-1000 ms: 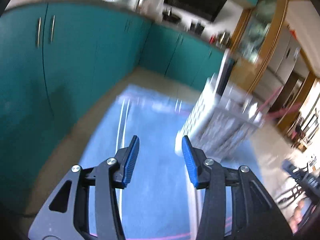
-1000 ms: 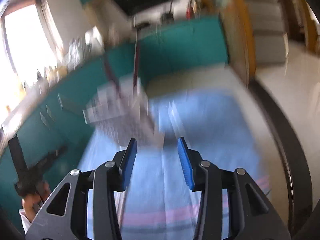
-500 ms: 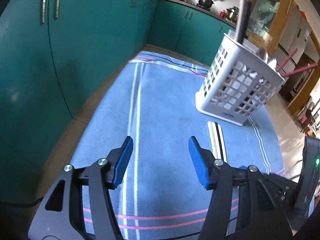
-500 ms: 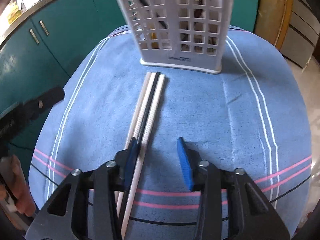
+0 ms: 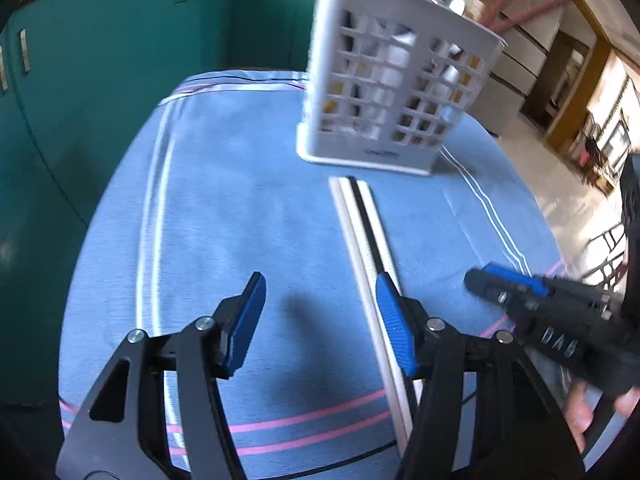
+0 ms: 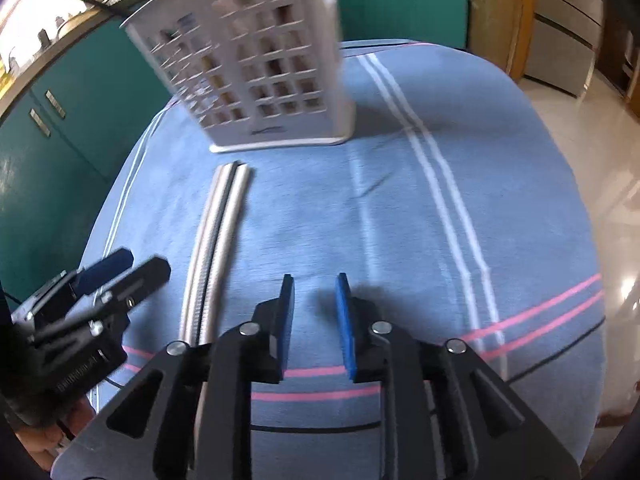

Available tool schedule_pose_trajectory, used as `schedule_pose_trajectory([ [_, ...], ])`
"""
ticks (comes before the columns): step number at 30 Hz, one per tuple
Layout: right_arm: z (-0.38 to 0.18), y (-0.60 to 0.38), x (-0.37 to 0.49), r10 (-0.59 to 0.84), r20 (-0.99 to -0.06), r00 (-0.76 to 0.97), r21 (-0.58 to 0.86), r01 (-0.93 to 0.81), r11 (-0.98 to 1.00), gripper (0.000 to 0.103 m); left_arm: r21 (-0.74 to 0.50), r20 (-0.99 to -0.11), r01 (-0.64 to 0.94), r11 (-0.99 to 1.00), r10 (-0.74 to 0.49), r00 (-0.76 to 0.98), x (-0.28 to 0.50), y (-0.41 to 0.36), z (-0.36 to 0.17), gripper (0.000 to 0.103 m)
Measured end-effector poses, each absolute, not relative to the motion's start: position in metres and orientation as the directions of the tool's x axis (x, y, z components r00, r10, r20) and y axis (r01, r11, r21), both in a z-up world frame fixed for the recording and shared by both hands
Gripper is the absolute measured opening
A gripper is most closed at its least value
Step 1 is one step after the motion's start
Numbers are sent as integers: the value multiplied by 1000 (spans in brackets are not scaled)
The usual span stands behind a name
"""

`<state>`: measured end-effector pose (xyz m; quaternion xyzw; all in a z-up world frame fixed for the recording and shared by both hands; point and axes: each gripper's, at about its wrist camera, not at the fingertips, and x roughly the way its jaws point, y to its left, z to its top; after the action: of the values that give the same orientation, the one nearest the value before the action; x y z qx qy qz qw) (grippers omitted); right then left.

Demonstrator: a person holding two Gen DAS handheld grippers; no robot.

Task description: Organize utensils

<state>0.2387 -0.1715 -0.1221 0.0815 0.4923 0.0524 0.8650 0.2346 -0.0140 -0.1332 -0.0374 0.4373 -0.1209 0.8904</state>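
Three long sticks [image 5: 362,224], two pale and a dark one between them, lie side by side on the blue striped cloth [image 5: 240,200], pointing at a white lattice utensil basket [image 5: 392,92] that holds several utensils. My left gripper [image 5: 320,284] is open over bare cloth, and its right finger overlaps the sticks. In the right wrist view the sticks [image 6: 224,220] lie left of my right gripper [image 6: 315,280], whose jaws are closing with nothing between them. The basket [image 6: 256,68] stands beyond. Each gripper shows in the other's view: right gripper [image 5: 480,276], left gripper [image 6: 142,262].
Teal cabinets [image 5: 100,60] stand behind and left of the table. The cloth's rounded edge drops to a shiny tiled floor [image 6: 600,140] on the right. A hand [image 5: 580,412] holds the right gripper's handle.
Both grippers have come down toward the cloth and the sticks. The left jaws widened, the right jaws narrowed. The right gripper has shifted right, off the sticks.
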Motion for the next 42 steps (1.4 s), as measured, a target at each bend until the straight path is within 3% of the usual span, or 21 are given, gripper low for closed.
schedule_pose_trajectory([
  [8,-110,-213,237,150,-832,534,226,80,971,29,-38,-801,187,982,-142,582,234,-32,-144,59],
  [9,-110,-214,236,150,-831,535,230,86,969,30,-19,-800,163,987,-113,590,234,-30,-143,57],
  [10,-110,-216,232,152,-831,535,235,90,968,30,3,-804,140,990,-81,589,235,-28,-143,46],
  [11,-111,-216,231,154,-831,534,238,92,967,30,24,-809,119,993,-50,585,237,-25,-146,46],
  [15,-123,-215,225,175,-830,529,252,76,965,30,-33,-804,80,996,-74,590,235,-7,-141,45],
  [19,-129,-177,231,250,-831,497,263,-45,964,31,-82,-777,-36,996,-41,628,232,25,-125,46],
  [21,-128,-147,233,278,-833,478,249,-125,960,54,-87,-762,-95,992,-5,647,229,43,-115,51],
  [22,-128,-133,235,286,-832,476,242,-153,958,59,-91,-758,-107,990,1,653,228,48,-113,54],
  [26,-138,-79,236,207,-864,458,113,-225,968,61,-86,-752,-116,989,12,659,223,57,-108,56],
  [28,-139,-64,233,124,-861,493,13,-222,975,57,-91,-757,-114,989,6,654,222,59,-110,56],
  [29,-139,-63,232,125,-858,499,13,-222,975,47,-92,-758,-114,989,5,652,220,58,-110,57],
  [30,-137,-63,231,128,-856,501,23,-212,977,30,-94,-760,-116,989,4,650,219,59,-111,57],
  [31,-136,-65,230,130,-856,500,31,-203,979,26,-95,-763,-118,989,4,647,220,60,-112,57],
  [35,-133,-87,228,218,-853,474,159,-162,974,22,-102,-764,-106,989,-10,645,222,56,-116,57],
  [38,-120,-110,221,299,-816,495,258,-151,954,7,-103,-763,-86,991,-24,646,224,48,-116,58],
  [42,-99,-143,212,266,-790,553,273,-70,959,6,-104,-762,-65,992,-38,646,225,39,-114,59],
])
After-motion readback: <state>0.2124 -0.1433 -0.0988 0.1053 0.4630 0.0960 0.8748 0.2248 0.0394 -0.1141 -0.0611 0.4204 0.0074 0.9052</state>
